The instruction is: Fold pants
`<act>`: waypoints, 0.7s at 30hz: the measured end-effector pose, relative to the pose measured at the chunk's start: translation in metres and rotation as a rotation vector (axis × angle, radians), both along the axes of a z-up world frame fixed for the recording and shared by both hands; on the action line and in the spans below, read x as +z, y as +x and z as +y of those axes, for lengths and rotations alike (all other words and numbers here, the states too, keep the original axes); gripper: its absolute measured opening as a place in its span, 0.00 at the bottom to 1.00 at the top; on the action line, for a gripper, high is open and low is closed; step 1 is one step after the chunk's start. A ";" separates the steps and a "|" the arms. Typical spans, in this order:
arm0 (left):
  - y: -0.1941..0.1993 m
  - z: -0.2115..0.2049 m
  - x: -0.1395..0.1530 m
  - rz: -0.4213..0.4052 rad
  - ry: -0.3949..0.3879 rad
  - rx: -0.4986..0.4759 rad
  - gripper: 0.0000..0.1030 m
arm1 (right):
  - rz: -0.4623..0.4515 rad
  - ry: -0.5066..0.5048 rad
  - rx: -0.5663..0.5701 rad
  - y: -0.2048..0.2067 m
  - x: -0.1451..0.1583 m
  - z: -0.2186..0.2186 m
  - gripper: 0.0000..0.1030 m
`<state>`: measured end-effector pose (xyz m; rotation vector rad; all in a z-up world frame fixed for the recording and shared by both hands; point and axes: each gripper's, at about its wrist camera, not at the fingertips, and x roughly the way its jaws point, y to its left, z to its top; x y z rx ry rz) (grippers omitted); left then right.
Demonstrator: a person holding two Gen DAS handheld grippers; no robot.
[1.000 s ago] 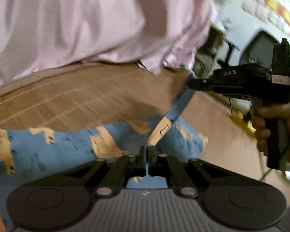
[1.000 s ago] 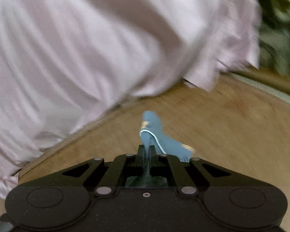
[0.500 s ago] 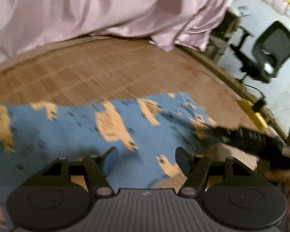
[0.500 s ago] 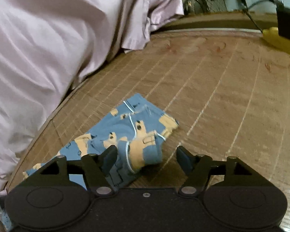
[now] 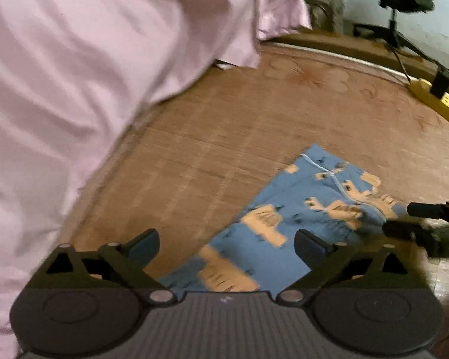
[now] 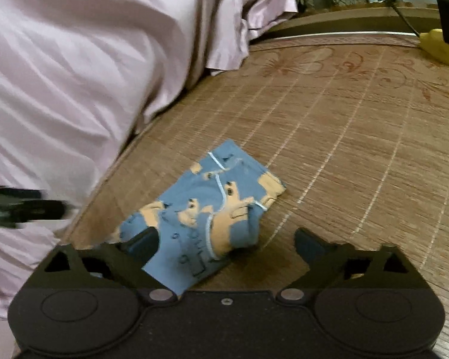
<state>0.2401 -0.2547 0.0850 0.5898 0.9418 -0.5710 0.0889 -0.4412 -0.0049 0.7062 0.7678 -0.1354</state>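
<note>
Both grippers let go since 1 s ago, when each was clamped on the cloth. L wrist view: left gripper (image 5: pixel 227 240) spread wide, nothing in it; pants (image 5: pixel 287 227) now lie flat on the woven mat (image 5: pixel 239 125), near-right, right gripper (image 5: pixel 410 218) tips at their right edge. Pink bedding (image 5: pixel 83 68) crowds far-left; bare mat far & right.

R wrist view: right gripper (image 6: pixel 226 240) also released, pants (image 6: pixel 212 206) folded small just past it, near centre. Mat (image 6: pixel 359 137) bare to the right; bedding (image 6: pixel 74 59) edge left.

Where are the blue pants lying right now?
The blue pants lie folded on the woven mat, just ahead of the open right gripper and right of the pink sheet.
</note>
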 end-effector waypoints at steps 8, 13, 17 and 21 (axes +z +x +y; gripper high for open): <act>0.029 -0.072 -0.045 0.008 -0.162 -0.286 0.96 | 0.055 0.037 0.025 0.008 -0.005 -0.007 0.99; 0.043 -0.092 -0.061 0.173 -0.207 -0.414 0.97 | 0.049 0.015 0.061 0.010 -0.008 -0.006 0.99; 0.047 -0.100 -0.080 0.218 -0.130 -0.429 0.99 | 0.053 0.051 0.091 0.012 -0.012 -0.005 0.99; 0.052 -0.099 -0.088 0.289 -0.132 -0.408 0.97 | 0.037 0.066 0.097 0.011 -0.011 -0.007 0.99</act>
